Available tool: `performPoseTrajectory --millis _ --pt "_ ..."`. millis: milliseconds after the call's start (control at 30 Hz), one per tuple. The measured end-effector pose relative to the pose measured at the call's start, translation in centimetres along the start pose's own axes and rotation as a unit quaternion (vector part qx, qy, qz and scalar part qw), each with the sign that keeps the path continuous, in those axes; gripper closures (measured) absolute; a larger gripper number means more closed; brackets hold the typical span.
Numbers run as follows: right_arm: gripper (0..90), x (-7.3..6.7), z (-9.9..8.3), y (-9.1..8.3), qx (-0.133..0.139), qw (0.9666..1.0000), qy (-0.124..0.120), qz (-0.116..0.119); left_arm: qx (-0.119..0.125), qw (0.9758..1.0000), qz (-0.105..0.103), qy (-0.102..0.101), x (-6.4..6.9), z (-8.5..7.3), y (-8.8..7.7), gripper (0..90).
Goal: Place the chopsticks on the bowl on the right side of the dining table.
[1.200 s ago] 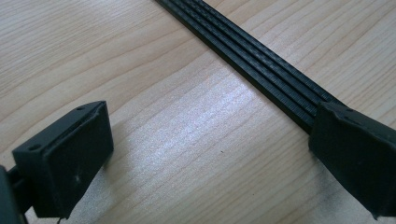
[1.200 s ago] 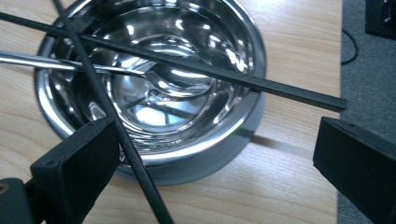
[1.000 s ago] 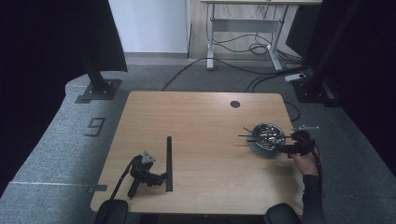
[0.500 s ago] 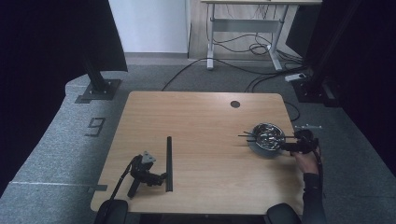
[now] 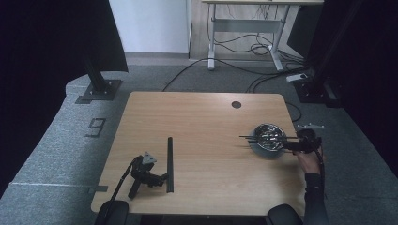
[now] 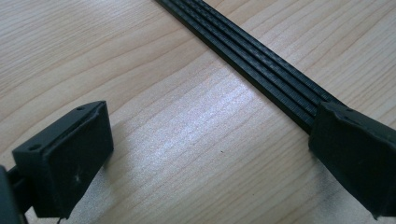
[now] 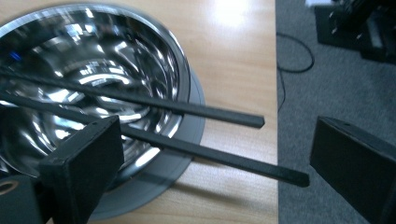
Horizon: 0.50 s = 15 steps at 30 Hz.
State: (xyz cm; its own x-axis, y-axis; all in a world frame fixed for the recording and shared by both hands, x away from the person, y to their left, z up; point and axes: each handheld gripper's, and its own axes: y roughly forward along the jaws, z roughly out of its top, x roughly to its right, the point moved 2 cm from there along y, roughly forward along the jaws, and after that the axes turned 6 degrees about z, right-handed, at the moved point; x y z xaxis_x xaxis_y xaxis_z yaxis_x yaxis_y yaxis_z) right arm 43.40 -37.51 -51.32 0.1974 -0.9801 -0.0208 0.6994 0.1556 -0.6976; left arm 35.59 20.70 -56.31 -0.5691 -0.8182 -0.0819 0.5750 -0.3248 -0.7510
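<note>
Two black chopsticks (image 7: pixel 187 128) are lying across the steel bowl (image 7: pixel 93 70), tips sticking out past its rim and past the table edge on the person's right. In the high view the bowl (image 5: pixel 268 136) is sitting on a grey saucer (image 5: pixel 265 151) near the table's (image 5: pixel 202 117) right edge, the chopsticks (image 5: pixel 263 137) spanning it side to side.

The right gripper (image 7: pixel 219 163) is hanging just off that edge, jaws standing wide apart, one on each side of the chopstick ends, gripping nothing. High view: the right gripper (image 5: pixel 300 144) is sitting just beside the bowl, the hand (image 5: pixel 308 161) behind it.

The left gripper (image 5: pixel 148 174) is resting on the table near the front-left corner, no hand on it, well apart from the bowl. Its jaws are also standing wide open in the left gripper view (image 6: pixel 205 154), bare wood between them. One jaw is lying against the black strip (image 6: pixel 261 65); nothing held. High view: the strip (image 5: pixel 169 164) is running front to back just beside the gripper.
</note>
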Motion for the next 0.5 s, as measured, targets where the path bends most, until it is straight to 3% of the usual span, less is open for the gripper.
performPoseTrajectory --millis 100,200,333,500 --pt "8.8 -0.4 0.2 -0.7 0.015 0.9999 0.000 0.005 0.000 1.0000 0.000 0.000 0.0 0.0 0.0 0.0" --pt "19.3 -1.0 0.3 -1.1 0.011 0.9996 0.006 0.025 0.000 1.0000 0.000 -0.001 0.0 0.0 0.0 0.0" --pt "39.8 -2.5 0.6 -1.3 0.013 0.9974 -0.002 0.070 0.000 1.0000 0.000 0.000 0.0 0.0 0.0 0.0" --pt "64.5 -5.2 0.9 -1.0 0.013 0.9890 -0.028 0.145 0.000 1.0000 0.000 0.000 0.0 0.0 0.0 0.0"
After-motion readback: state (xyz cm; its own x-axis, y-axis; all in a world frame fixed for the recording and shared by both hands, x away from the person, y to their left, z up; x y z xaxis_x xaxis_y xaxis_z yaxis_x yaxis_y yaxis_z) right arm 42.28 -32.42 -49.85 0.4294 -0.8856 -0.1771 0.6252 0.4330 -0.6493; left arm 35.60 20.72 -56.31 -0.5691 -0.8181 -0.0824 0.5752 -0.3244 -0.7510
